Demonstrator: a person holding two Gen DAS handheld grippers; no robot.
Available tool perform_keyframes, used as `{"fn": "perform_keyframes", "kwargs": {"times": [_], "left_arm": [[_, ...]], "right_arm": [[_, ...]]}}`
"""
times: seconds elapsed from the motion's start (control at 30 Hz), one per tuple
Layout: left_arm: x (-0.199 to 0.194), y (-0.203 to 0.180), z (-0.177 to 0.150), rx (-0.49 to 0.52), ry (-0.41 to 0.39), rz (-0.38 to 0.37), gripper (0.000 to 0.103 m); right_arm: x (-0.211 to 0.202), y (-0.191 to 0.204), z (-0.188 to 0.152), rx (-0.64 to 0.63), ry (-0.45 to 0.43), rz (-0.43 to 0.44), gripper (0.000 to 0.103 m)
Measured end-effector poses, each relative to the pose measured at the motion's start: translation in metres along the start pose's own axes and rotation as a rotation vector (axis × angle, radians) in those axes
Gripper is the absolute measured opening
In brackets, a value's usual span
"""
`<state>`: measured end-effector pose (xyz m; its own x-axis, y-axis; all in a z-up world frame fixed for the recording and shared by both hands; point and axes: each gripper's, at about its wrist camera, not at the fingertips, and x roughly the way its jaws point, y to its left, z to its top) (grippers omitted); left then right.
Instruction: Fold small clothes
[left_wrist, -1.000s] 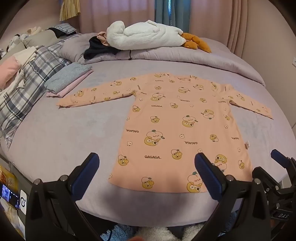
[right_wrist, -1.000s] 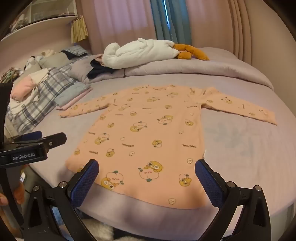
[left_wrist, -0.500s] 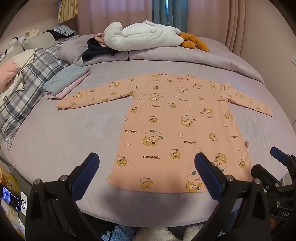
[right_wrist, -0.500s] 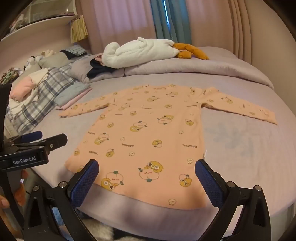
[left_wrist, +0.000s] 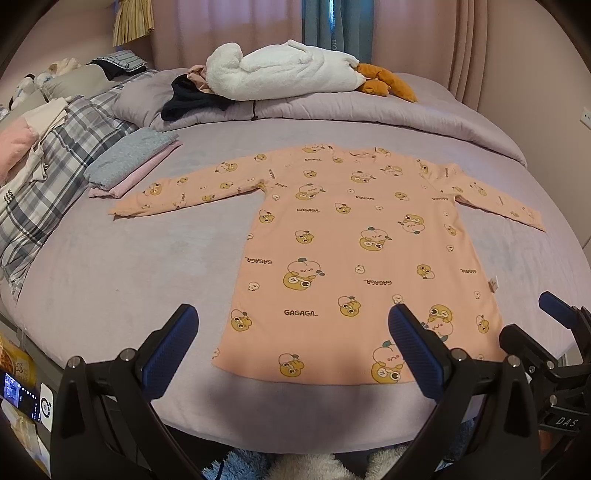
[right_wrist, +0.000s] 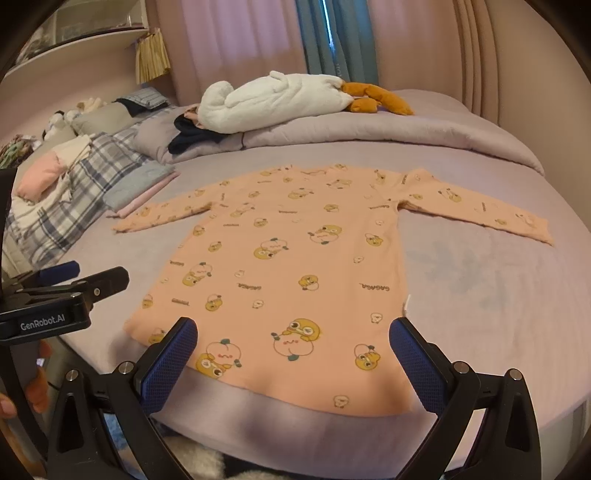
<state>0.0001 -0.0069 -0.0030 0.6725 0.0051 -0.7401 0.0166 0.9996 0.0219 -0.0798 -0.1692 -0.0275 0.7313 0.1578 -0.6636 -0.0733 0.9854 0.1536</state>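
A: Where is the garment?
B: The peach nightshirt (left_wrist: 354, 258) lies flat on the lilac bedspread (left_wrist: 110, 280), both sleeves stretched out, neckline toward 12 o'clock and hem toward 6 o'clock at the near edge of the bed.

A: And the claws?
B: The left gripper (left_wrist: 291, 350) hangs spread wide above the hem, gripping nothing; its blue pads (left_wrist: 413, 347) are clear of the cloth. The right gripper (right_wrist: 293, 363) is likewise wide apart and empty, over the hem's right part.

A: Anything else on the bed?
B: At 10 o'clock from the nightshirt, a folded stack (left_wrist: 133, 162) sits just beside the left sleeve cuff. At 12 o'clock a white plush toy (left_wrist: 280, 70) rests on the bunched duvet (right_wrist: 369, 136). A plaid blanket (left_wrist: 55, 166) lies at 9 o'clock.
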Motion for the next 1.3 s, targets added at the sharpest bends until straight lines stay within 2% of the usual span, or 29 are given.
{"fn": "perform_keyframes", "kwargs": {"times": [1.3], "left_arm": [[0.0061, -0.0059, -0.0012, 0.020, 0.020, -0.008, 0.103]], "right_arm": [[0.0005, -0.0015, 0.0005, 0.006, 0.000, 0.000, 0.103]]}}
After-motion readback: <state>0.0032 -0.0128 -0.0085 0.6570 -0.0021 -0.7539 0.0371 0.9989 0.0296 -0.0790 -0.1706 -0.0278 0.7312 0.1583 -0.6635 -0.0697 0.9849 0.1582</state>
